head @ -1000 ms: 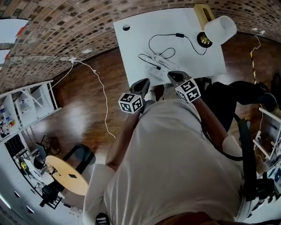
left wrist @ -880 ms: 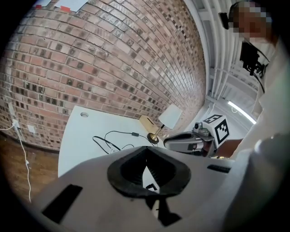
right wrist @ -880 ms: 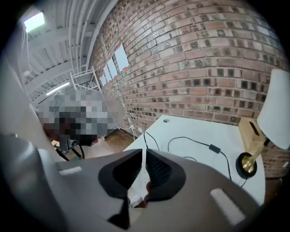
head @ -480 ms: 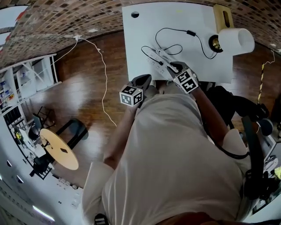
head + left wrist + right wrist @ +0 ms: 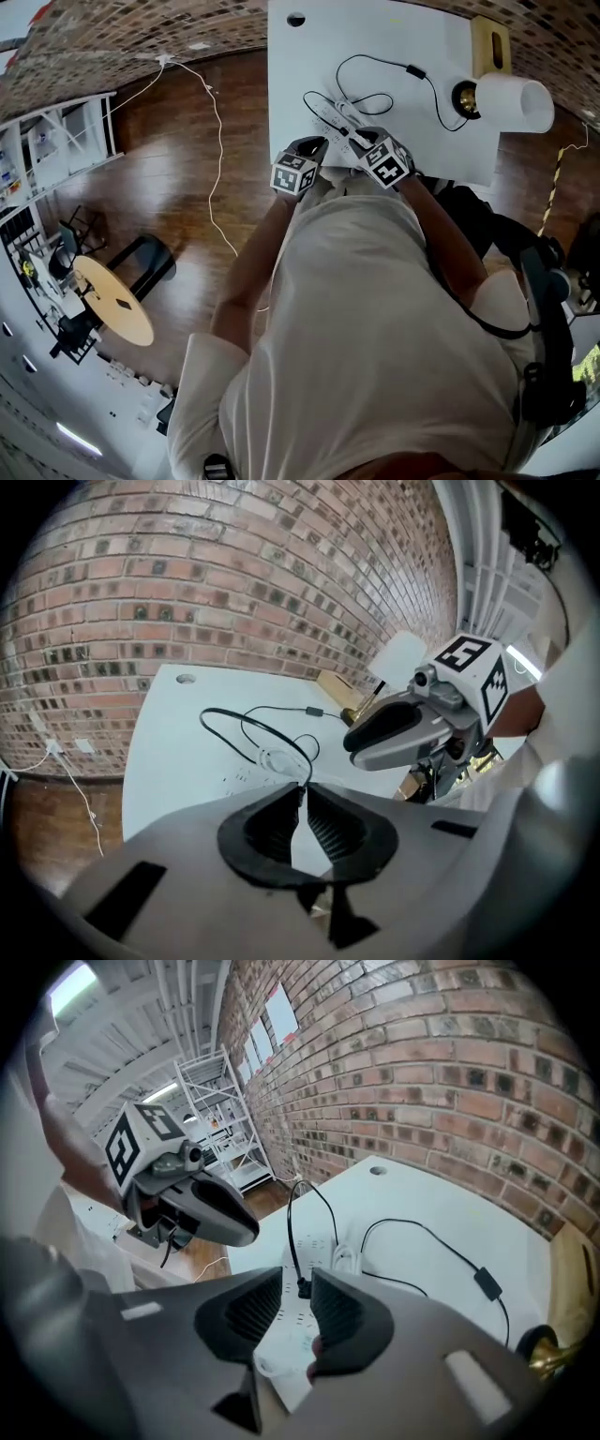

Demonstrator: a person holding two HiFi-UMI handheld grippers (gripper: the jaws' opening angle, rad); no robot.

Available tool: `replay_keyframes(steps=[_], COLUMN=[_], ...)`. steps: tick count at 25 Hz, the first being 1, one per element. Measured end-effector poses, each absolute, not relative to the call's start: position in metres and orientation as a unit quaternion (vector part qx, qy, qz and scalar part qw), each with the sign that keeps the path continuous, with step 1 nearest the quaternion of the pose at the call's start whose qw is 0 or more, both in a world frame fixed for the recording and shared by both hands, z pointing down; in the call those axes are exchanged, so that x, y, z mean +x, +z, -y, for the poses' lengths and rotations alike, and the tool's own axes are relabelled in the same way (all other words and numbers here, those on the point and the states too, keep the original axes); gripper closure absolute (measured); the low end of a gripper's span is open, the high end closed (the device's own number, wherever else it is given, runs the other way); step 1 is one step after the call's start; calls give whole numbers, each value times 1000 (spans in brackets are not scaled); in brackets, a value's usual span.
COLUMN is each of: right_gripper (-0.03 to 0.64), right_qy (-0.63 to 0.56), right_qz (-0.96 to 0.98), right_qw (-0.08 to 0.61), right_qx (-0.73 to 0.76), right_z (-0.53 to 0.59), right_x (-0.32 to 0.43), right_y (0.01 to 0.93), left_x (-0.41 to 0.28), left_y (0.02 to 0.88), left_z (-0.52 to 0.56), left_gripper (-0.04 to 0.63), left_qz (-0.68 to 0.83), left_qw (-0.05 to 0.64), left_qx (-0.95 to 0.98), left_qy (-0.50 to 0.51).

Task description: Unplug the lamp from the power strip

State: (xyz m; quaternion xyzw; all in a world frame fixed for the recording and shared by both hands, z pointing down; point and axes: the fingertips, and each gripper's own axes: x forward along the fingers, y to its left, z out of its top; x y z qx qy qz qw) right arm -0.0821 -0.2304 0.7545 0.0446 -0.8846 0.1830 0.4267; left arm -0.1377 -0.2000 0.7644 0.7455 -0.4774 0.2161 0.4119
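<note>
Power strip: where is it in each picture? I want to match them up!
Head view: the power strip lies top middle, just beyond the person's hands.
Left gripper view: it sits low, left of centre, white on white.
Right gripper view: it is in the centre, running down the picture.
Shared landmark: the small black switch on the cord.

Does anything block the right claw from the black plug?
Nothing visible does. The right claw has just been opening its jaws, gripping nothing; the small black plug in the white plastic power strip shows through their gap.
</note>
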Motion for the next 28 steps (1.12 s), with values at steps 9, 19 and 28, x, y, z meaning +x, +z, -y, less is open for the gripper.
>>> replay_keyframes(steps=[9,19,28], right_gripper=[522,523,554], right_qy=[154,150,165], right_qz=[861,837,825], right_qw=[483,520,532], right_qx=[47,79,96], right_z=[223,219,220], right_x=[-99,-110,-110], right_y=[800,835,860], left_x=[-143,-149,-143], left_y=[842,876,875], left_z=[225,233,232], left_gripper=[591,592,595], left_qz=[412,345,329], left_qw=[409,342,223], left_qx=[760,784,814], left_qy=[291,386,424])
